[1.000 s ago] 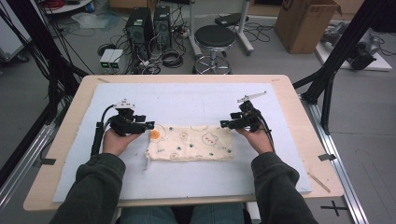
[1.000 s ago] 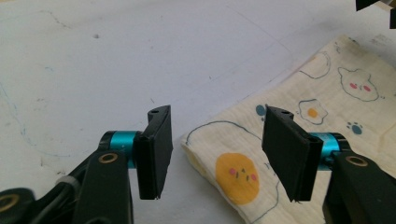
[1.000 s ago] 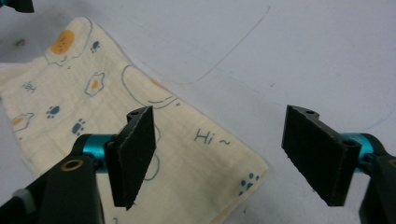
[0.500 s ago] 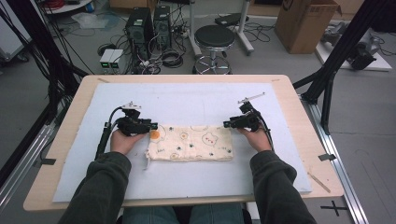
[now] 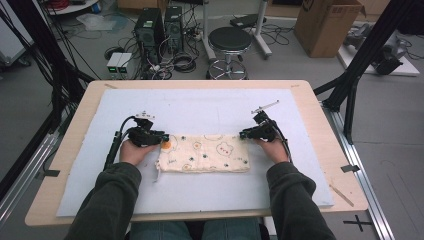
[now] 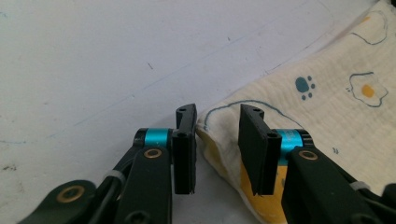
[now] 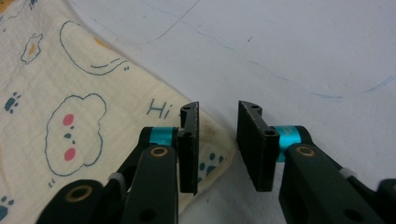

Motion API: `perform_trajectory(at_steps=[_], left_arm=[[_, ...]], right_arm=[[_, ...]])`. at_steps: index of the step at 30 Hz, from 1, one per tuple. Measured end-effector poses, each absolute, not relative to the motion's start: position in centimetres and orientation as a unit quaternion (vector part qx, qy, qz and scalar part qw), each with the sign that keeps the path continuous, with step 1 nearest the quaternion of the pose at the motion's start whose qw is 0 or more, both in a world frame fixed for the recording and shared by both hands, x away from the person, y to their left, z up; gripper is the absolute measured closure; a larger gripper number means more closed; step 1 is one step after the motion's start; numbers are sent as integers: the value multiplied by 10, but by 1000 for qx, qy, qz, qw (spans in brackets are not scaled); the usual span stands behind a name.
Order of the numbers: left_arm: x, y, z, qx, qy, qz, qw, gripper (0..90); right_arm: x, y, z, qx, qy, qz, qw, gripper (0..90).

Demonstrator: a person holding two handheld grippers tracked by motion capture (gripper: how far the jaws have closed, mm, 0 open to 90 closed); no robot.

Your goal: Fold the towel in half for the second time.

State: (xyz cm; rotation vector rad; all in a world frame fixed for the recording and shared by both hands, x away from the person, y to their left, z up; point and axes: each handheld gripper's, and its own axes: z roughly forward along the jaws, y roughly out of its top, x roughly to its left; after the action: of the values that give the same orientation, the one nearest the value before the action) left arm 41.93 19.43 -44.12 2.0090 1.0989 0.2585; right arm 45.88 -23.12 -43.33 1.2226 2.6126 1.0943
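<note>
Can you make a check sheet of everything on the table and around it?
Surface: white mat on a wooden table.
Job's thing: folded printed cloth lying flat.
Clutter: nothing seen.
Tongs: left tongs and right tongs have just been closing; each straddles a cloth corner, a gap left.
Cables: one trails from the left tongs.
Surroundings: stool, cardboard box, computers.

A wooden counter [image 5: 320,125] carries a pale mat [image 5: 200,107]. Beyond its far edge stand a black stool [image 5: 230,40] and two computer towers [image 5: 159,25] among cables — a cardboard box [image 5: 327,22] sits far right.
</note>
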Motion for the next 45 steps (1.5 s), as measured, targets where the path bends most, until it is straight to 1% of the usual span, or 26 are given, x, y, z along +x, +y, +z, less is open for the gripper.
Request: perform_trajectory(at_steps=[2,3,5,7,11,26,39,45], left_arm=[[420,195,-441,797,436,101,406,719],[420,196,-442,796,435,97,409,758],[420,195,-442,796,435,96,409,783],[420,194,-443,796,433,94,412,825],[420,195,-442,795,434,94,414,843],[413,203,-429,789,420,105,436,849],[406,206,-419,788,400,115,454,849],[402,203,-418,789,393,115,457,849]], right_arm=[[458,-230,-433,395,849,350,34,755],[458,-230,-433,396,849,349,33,769],[458,-230,-433,394,849,351,30,821],[459,-231,-434,394,847,355,23,834],[459,-231,-434,392,848,358,16,852],[455,-239,-424,390,836,386,10,856],[445,-245,-411,372,829,416,20,856],[439,-248,-414,366,827,426,24,856]])
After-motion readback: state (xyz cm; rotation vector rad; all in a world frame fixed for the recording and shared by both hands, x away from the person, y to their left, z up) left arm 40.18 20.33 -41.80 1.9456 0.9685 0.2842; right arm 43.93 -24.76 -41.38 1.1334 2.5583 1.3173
